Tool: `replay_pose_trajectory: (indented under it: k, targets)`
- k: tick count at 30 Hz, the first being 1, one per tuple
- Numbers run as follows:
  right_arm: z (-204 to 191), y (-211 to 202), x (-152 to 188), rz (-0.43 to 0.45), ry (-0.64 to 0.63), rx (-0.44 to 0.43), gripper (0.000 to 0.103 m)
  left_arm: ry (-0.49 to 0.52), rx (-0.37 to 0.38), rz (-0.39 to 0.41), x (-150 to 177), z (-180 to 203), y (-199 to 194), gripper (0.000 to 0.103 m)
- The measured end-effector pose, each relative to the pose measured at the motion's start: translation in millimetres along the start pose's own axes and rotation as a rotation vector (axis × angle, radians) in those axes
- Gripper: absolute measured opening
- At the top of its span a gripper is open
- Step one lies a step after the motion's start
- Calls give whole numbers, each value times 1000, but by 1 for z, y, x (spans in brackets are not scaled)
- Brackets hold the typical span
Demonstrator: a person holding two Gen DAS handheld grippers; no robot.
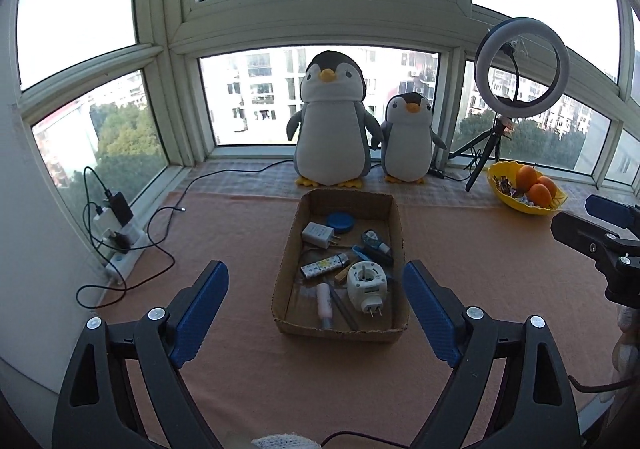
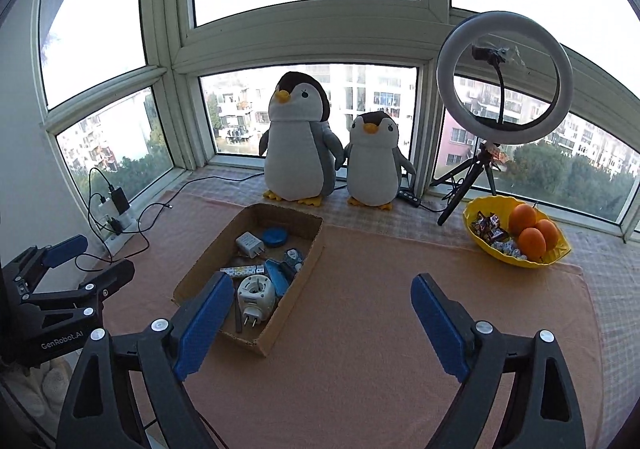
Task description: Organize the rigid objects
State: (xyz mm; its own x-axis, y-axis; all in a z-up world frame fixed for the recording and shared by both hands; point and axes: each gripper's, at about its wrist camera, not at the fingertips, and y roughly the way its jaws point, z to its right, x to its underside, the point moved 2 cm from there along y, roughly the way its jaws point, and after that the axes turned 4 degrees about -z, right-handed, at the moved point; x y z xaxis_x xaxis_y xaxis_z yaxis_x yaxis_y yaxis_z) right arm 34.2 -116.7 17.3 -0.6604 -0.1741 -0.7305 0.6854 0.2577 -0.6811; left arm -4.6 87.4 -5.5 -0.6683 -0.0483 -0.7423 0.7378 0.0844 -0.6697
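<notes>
While both tools gape empty, the cardboard box (image 1: 394,225) lies mid-desk, long axis toward twelve o'clock between left tool (image 1: 316,313) pads; right tool (image 2: 322,323) sees it angled toward one, its near-left corner hidden.

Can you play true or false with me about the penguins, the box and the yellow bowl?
1. The big penguin stands to the left of the small penguin, seen from the camera. True.
2. The cardboard box has nothing in it. False: it holds small things, like a blue round tin and a white plug-in device.
3. The yellow bowl holds three oranges. True.
4. The left tool is squeezing a white charger. False: the left tool is open and holds nothing; the charger lies in the box.
5. The right tool is open. True.
6. The ring light lies flat on the cloth. False: it stands on a tripod by the window.
</notes>
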Motion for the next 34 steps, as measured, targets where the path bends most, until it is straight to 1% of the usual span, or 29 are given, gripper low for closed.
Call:
replay_pose_trajectory:
  k: [4,9,34]
  targets:
    - [4,3,2,-18,17,-13,88,-1,-6,-12,2,1,2,89]
    - [2,5,2,-19,9,-11,88,-1,-8,-20,2,1,4,89]
    - [8,15,5,-45,16,5,88,1,-5,-20,2,4,8,89]
